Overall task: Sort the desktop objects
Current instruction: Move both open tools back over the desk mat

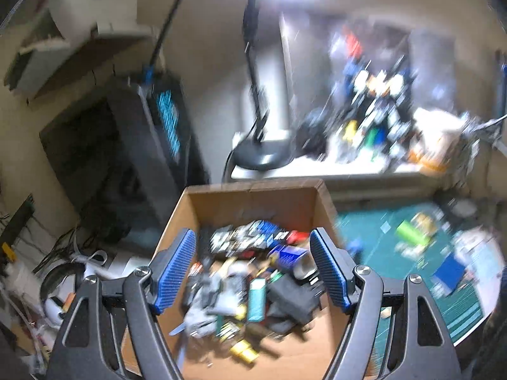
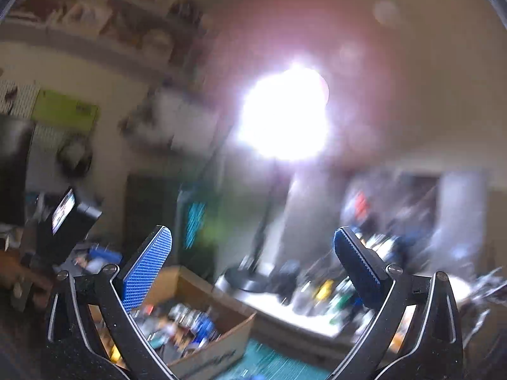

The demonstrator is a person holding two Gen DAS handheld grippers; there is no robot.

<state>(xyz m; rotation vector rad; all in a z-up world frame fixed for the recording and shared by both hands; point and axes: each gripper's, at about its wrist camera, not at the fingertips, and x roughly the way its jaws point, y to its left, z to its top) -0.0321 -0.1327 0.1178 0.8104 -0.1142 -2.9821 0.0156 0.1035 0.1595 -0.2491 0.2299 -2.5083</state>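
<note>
Left gripper wide open, empty, above cardboard box

Motion blur smears nearly everything here. In the cardboard box, the jumbled small items run together, few of them nameable. At two o'clock in the left wrist view, the colourful clutter on the white surface is just streaks. On the green mat, the bright green object can't be identified. Right wrist view: lamp glare washes out the centre, and the shelf at eleven o'clock is a blur. Both gripper bases run off the bottom edge.
</note>
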